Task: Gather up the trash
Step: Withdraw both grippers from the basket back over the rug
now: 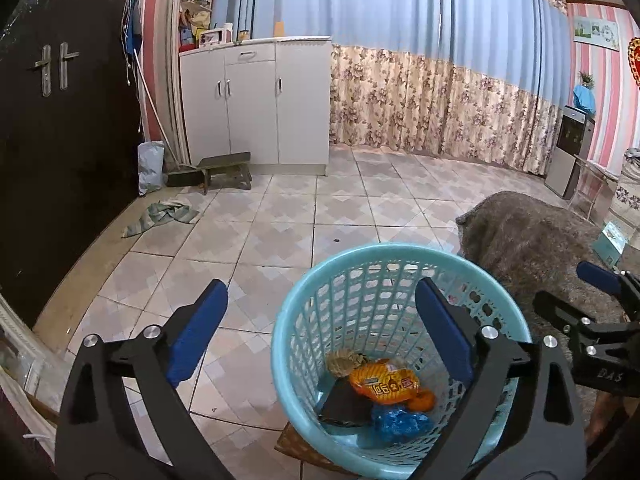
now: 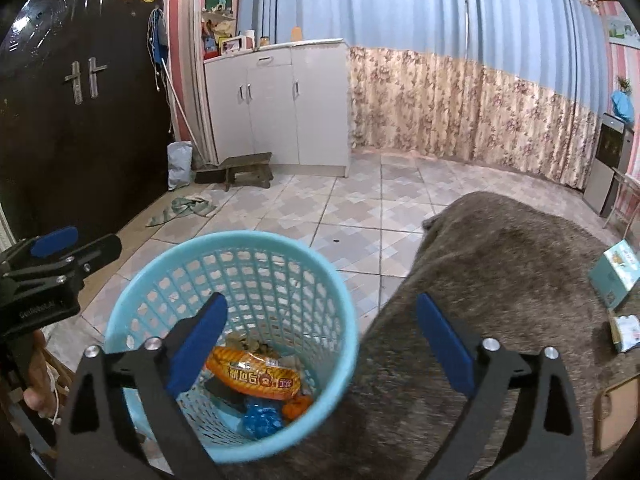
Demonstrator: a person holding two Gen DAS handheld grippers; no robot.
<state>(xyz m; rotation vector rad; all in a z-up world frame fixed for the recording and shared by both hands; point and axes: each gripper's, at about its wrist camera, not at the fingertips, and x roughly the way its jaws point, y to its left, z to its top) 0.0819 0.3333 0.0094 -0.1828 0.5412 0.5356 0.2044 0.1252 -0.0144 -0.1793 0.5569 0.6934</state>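
Both jaws wide above trash basket (image 1: 296, 312)

place: you're in a home living room | 12 o'clock: blue floor-length curtains (image 1: 400, 20) over floral panels | 11 o'clock: white cabinet (image 1: 256, 104) | 9 o'clock: dark entry door (image 1: 60, 120) | underfoot: tiled floor (image 1: 280, 220)

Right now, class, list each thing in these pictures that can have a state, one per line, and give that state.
Left gripper: fingers wide open, empty, above the basket.
Right gripper: fingers wide open, empty.
Light blue plastic lattice basket: upright, partly filled.
Orange snack wrapper: lying inside the basket.
Crumpled blue wrapper: at the basket's bottom.
Dark double door: shut.
White cabinet: doors shut.
Small teal carton: lying on the grey blanket.
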